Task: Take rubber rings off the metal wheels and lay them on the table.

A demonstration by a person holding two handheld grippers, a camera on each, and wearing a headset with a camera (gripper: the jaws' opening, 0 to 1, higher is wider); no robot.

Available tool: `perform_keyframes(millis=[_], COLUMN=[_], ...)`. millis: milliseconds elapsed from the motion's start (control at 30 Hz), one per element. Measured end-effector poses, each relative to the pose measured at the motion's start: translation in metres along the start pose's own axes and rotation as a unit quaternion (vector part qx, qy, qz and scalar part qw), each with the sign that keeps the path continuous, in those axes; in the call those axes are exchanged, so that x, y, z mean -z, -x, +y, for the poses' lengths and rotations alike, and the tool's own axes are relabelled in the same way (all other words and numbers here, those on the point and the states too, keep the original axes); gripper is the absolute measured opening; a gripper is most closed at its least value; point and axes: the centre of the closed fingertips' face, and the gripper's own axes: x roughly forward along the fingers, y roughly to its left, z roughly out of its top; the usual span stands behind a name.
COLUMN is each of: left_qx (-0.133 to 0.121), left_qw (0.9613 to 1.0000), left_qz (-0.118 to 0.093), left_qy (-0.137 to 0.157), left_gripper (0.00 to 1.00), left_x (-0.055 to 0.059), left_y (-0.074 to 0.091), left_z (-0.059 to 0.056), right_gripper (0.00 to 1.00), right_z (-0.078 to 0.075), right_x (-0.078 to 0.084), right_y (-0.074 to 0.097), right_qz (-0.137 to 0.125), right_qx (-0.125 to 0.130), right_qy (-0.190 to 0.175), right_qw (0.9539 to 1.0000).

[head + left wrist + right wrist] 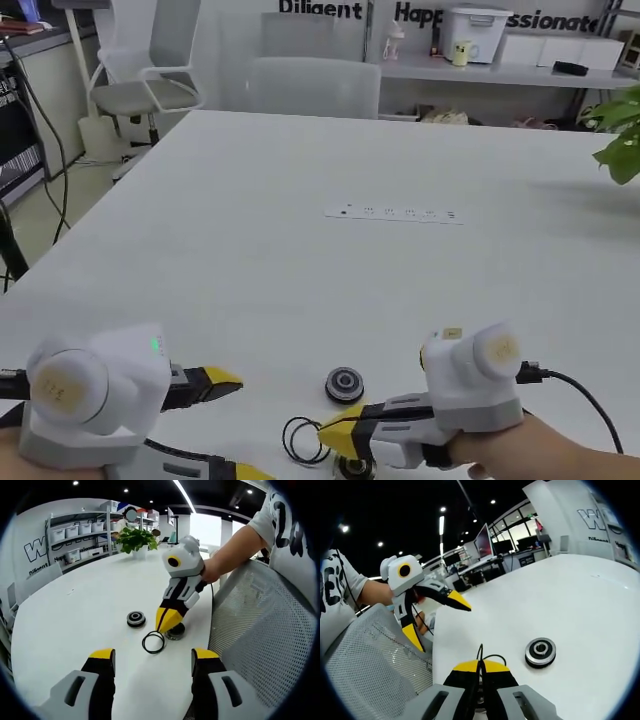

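Far wall, twelve o'clock in the head view, is reading "Diligent" and, partly hidden, "Happ…ssionate"; both gripper views are showing a large "W".

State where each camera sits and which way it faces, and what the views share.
Head view: on the person's head, looking down over the table; left gripper, right gripper and a hand below.
Left gripper view: along its own open jaws, toward the right gripper and the person's forearm.
Right gripper view: along its own jaws, shut on the rubber ring, toward the left gripper and a sleeve.
Shared: all three show the metal wheel and that ring.
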Motion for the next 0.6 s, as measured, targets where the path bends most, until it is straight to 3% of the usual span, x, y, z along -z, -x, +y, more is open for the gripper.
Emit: perform_keyframes(millis=[600], left_qx=[0.0], left_qw=[1.0], left_qz=[0.003], left_qy=[-0.001], left_gripper=[0.59], left_x=[0.0014], left_y=[0.0006], left_z=[-0.0012], right_gripper=[0.0], right_z=[-0.0093], right_x=[0.0059], right_y=[0.001], right_qz=[0.009], right_qx=[0.022], right_qy=[-0.019], right_qw=[0.9995])
